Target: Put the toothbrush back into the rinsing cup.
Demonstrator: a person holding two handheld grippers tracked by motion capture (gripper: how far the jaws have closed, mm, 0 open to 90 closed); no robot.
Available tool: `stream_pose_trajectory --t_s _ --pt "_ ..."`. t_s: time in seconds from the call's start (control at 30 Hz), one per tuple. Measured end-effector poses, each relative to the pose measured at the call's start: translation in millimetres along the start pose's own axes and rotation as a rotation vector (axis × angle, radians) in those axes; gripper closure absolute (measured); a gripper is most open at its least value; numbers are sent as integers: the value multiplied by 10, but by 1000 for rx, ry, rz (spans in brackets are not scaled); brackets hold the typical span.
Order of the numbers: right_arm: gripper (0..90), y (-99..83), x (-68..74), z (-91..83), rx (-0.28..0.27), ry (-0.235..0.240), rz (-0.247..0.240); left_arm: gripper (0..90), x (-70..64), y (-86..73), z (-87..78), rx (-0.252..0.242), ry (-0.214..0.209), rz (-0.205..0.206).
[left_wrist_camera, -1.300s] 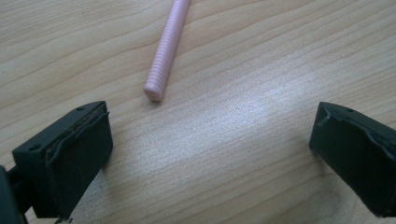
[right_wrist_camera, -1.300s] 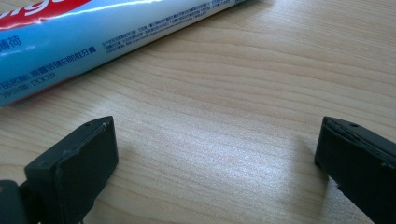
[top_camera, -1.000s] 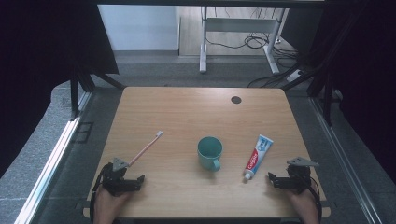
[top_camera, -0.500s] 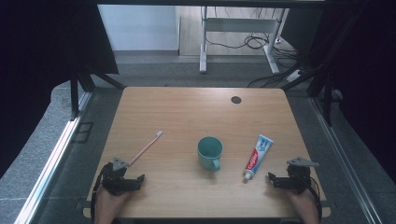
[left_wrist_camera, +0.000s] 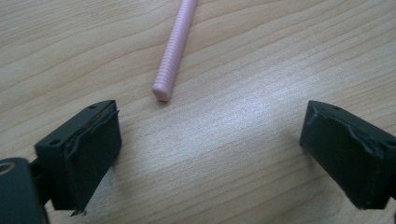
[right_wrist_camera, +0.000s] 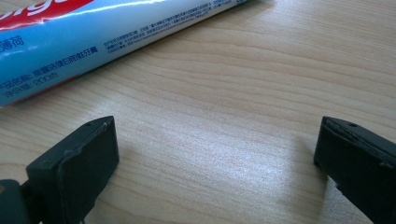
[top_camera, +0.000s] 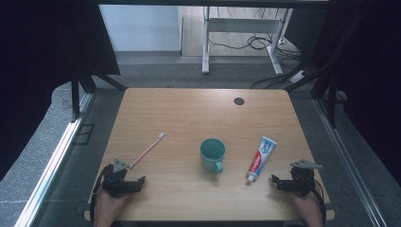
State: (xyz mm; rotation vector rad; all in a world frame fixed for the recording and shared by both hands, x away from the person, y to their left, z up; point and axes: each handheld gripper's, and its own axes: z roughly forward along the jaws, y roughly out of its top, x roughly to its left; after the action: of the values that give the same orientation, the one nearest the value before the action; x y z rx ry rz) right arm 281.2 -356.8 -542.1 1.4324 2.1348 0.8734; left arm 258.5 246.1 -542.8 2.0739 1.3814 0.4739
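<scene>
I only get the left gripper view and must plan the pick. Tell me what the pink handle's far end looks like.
Observer: The pink toothbrush ends in a white brush head, pointing away from the person.
Operator: Report what lies beside it.
Observer: A teal mug stands mid-table, upright.
Operator: Say where the right hand-held gripper is.
Observer: The right hand-held gripper rests open near the cap end of a toothpaste tube, not touching it.

High view looks down on the table; both gripper views skim its wood closely
</scene>
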Motion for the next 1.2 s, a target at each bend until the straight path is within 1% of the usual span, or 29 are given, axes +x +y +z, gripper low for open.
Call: stream_pose_trajectory --t_s 0.13,0.17,0.2,0.23,0.3,0.37,0.4,0.43,0.47,0.6,0.63,0.7,0.73,0.83,0.87,0.9,0.93,1.0,1.03,1.07,1.13,1.17,1.2 --pt "0 0 0 0 0 0 0 80 24 32 -6 19 -3 10" --pt "0 0 0 0 0 0 0 102 32 53 -15 31 -1 18" --pt "0 0 0 0 0 0 0 113 32 53 -15 31 -1 18" --pt "0 0 0 0 0 0 0 123 39 73 -19 44 -5 25" --pt "0 0 0 0 0 0 0 142 42 83 -23 51 -8 31" --pt "0 0 0 0 0 0 0 147 55 107 -36 72 -3 47" --pt "0 0 0 0 0 0 0 149 55 107 -36 72 -3 47" --pt "0 0 0 0 0 0 0 151 74 124 -46 87 3 50" --pt "0 0 0 0 0 0 0 153 74 124 -46 87 3 50" --pt "0 0 0 0 0 0 0 171 105 169 -69 104 -7 50" --pt "0 0 0 0 0 0 0 190 113 185 -76 109 -15 48" --pt "0 0 0 0 0 0 0 206 135 244 -90 131 -29 54" --pt "0 0 0 0 0 0 0 217 135 244 -90 131 -29 54" --pt "0 0 0 0 0 0 0 241 166 309 -86 159 -39 63" --pt "0 0 0 0 0 0 0 248 166 309 -86 159 -39 63" --pt "0 0 0 0 0 0 -1 258 186 339 -75 179 -45 64" --pt "0 0 0 0 0 0 -1 265 186 339 -75 179 -45 64" --pt "0 0 0 0 0 0 0 271 206 367 -61 201 -51 66" --pt "0 0 0 0 0 0 0 287 227 393 -45 229 -61 75" --pt "0 0 0 0 0 0 0 289 227 393 -45 229 -61 75" --pt "0 0 0 0 0 0 0 291 245 418 -31 253 -62 81" --pt "0 0 0 0 0 0 0 307 268 447 -22 272 -67 84" --pt "0 0 0 0 0 0 0 311 268 447 -22 272 -67 84"
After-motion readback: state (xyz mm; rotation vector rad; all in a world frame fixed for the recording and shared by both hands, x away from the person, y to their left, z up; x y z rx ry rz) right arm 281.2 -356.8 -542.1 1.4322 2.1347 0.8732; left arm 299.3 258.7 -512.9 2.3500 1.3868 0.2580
